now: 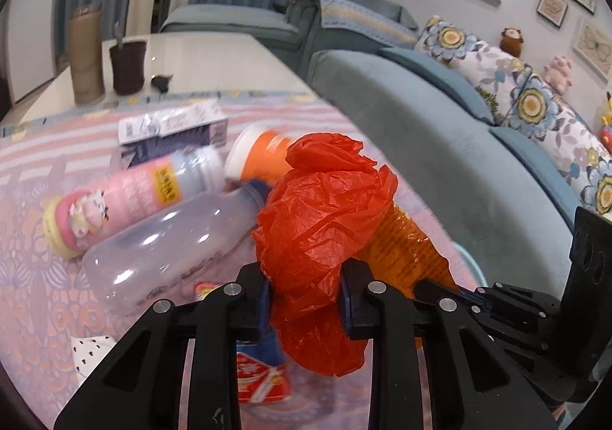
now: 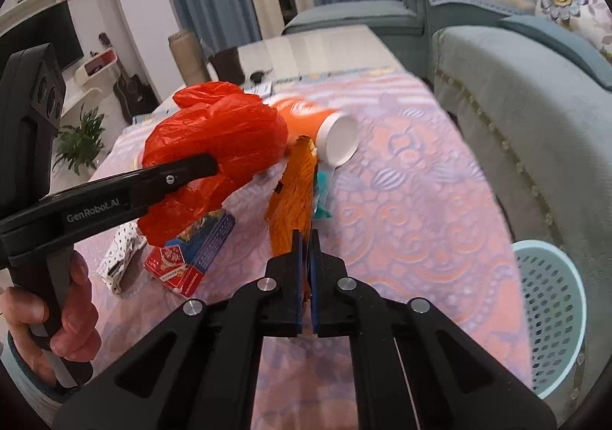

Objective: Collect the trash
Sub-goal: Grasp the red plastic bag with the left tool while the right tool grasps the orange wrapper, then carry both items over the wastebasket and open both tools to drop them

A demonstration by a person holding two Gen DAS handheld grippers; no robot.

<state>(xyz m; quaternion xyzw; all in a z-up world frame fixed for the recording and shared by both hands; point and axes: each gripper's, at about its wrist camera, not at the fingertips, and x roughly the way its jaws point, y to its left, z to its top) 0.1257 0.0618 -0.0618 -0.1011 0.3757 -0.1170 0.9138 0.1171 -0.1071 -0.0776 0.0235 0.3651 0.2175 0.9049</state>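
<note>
Two pieces of trash are being held above the pink patterned tablecloth: the left gripper is clamped on a crumpled red plastic bag, and the right gripper, its fingers nearly together, pinches an orange wrapper. Just beside them lie an orange bottle with a white cap, a clear bottle, a pink bottle and a red-and-blue carton. Off the table's edge, near the sofa, stands a light blue basket.

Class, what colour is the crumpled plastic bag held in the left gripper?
Bright red plastic bag; clearest in the left wrist view.
</note>
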